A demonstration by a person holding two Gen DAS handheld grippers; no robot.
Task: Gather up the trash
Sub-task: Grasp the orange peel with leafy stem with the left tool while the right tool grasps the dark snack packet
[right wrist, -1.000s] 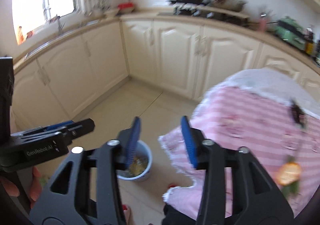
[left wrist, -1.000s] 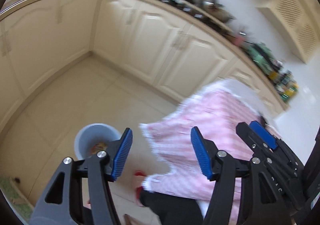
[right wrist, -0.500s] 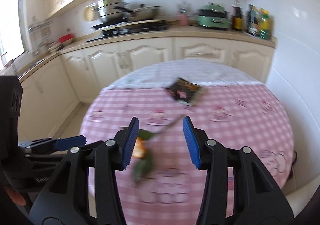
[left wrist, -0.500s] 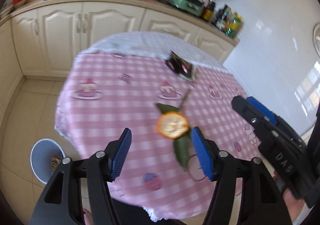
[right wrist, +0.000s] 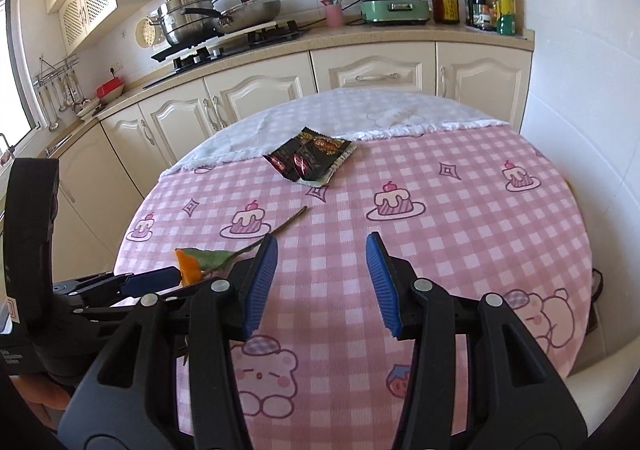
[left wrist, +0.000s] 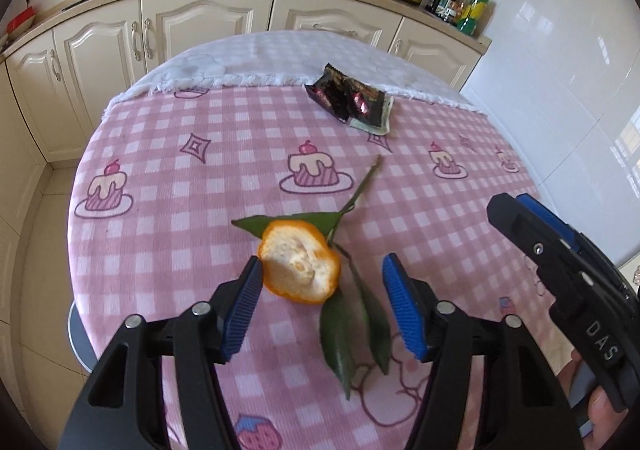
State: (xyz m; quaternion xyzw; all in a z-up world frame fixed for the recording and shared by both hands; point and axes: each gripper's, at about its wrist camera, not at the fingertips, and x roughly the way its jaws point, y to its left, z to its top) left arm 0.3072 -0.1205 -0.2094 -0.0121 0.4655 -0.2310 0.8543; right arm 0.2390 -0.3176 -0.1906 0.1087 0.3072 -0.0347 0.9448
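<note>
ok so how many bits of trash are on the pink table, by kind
orange peel: 1
leafy twig: 1, lying against the peel
dark snack wrappers: 1 crumpled cluster; how many separate pieces it holds cannot be told
total: 3 things on the tablecloth

We note a soft matt cloth, glossy crinkled foil wrapper, pithy rough peel, and ribbed pads.
</note>
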